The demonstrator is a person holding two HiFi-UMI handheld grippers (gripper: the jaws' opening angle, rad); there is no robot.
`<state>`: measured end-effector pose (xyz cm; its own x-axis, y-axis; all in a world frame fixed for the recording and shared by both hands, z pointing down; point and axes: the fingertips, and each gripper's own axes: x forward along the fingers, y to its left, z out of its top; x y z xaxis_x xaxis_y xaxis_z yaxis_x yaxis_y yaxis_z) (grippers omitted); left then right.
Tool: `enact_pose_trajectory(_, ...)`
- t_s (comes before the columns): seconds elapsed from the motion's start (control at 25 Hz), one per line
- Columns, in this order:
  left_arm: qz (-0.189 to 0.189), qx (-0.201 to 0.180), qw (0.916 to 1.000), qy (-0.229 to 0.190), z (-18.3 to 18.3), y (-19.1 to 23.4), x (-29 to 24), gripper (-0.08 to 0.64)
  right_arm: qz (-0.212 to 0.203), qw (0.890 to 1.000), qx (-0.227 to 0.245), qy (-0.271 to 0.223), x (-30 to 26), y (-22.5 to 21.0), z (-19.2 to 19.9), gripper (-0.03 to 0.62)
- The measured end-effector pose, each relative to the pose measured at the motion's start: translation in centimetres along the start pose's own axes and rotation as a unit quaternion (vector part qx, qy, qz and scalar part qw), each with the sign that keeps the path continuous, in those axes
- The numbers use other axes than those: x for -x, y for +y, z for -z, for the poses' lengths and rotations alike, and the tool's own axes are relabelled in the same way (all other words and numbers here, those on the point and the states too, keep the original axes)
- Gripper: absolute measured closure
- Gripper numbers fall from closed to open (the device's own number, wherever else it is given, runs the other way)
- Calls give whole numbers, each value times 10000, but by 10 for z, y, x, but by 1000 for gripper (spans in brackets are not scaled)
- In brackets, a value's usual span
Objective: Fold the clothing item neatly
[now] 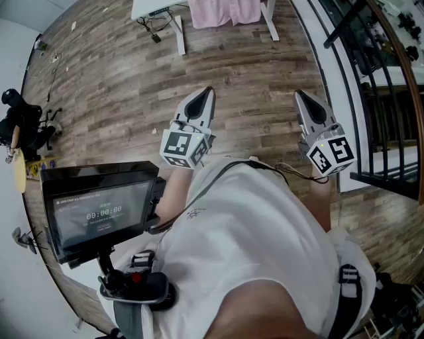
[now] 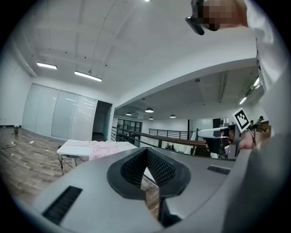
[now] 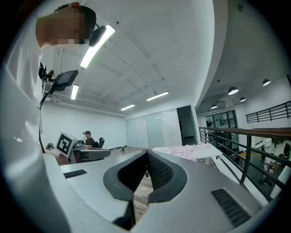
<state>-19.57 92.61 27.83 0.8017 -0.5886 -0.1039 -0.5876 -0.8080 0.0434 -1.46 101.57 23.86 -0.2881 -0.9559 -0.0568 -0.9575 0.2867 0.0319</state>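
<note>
Head view shows my left gripper [image 1: 209, 93] and right gripper [image 1: 298, 96] both clamped shut on nothing and held level out front, I guess because the pink garment [image 1: 225, 12] is well off, draped over the near edge of the white table [image 1: 149, 9].

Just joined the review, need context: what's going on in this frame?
A person stands holding the left tongs and the right tongs out level in front, both shut and empty. The pink garment lies on a white table across the wooden floor, well away from both tongs. A screen at the person's left shows a timer at zero. Folding has not started.
</note>
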Motion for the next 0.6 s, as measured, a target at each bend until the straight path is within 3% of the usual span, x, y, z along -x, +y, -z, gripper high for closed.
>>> enact_pose_trajectory(0.6,-184,-21,9998,73,6,6,3,557,30,9998,145,129,-6,0,7,591)
